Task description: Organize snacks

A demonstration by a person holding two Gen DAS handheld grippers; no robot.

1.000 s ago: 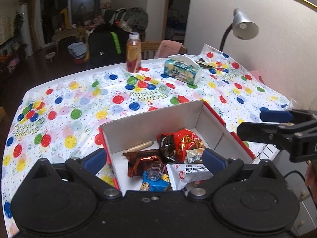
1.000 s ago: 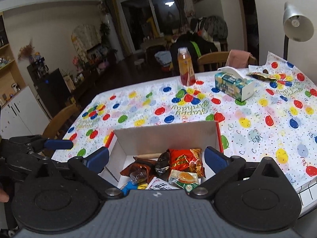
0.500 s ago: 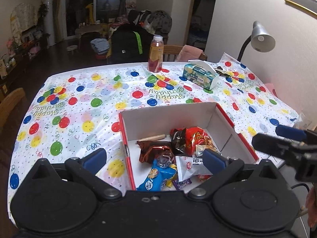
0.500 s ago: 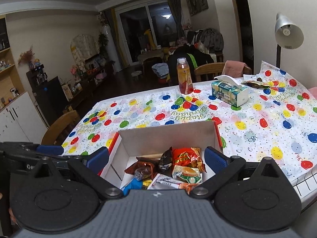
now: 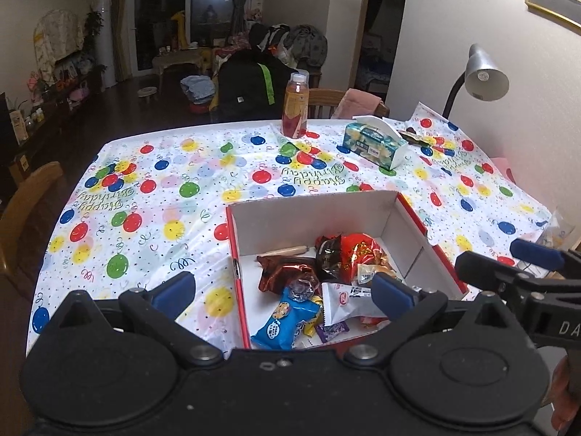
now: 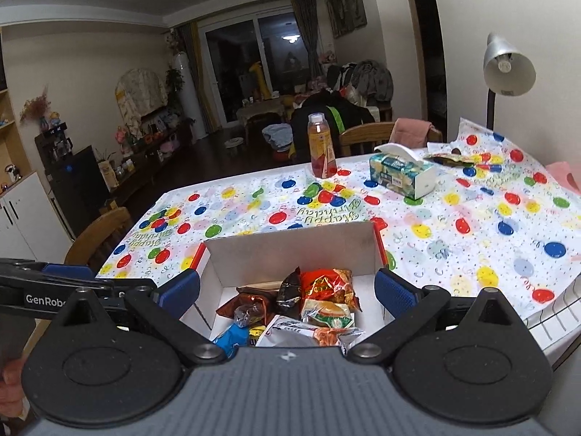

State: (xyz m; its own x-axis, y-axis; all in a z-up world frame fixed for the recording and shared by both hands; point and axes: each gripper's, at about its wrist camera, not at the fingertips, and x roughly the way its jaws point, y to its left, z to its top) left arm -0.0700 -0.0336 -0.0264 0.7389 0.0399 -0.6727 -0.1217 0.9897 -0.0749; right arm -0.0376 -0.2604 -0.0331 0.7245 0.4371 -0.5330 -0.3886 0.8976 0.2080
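A white cardboard box with red edges [image 5: 312, 214] [image 6: 290, 250] sits at the near edge of the table and holds several wrapped snacks. Among them are a red packet [image 5: 361, 250] [image 6: 326, 285], a brown foil wrapper [image 5: 283, 272], a blue cookie packet [image 5: 281, 327] and a white packet [image 5: 345, 301]. My left gripper [image 5: 283, 292] hangs open above the near end of the box, empty. My right gripper [image 6: 287, 290] is also open and empty over the box. Each gripper shows at the edge of the other's view.
The table wears a balloon-print cloth [image 5: 163, 189]. A juice bottle [image 5: 295, 110] and a tissue box [image 5: 374, 143] stand at the far side, with a desk lamp [image 5: 483, 76] at the right. Wooden chairs [image 5: 25, 214] stand around the table. Radiator fins [image 6: 559, 312] lie at the right.
Both grippers have risen and drawn back from the box, so more of the table and room shows. The box and snacks have not moved.
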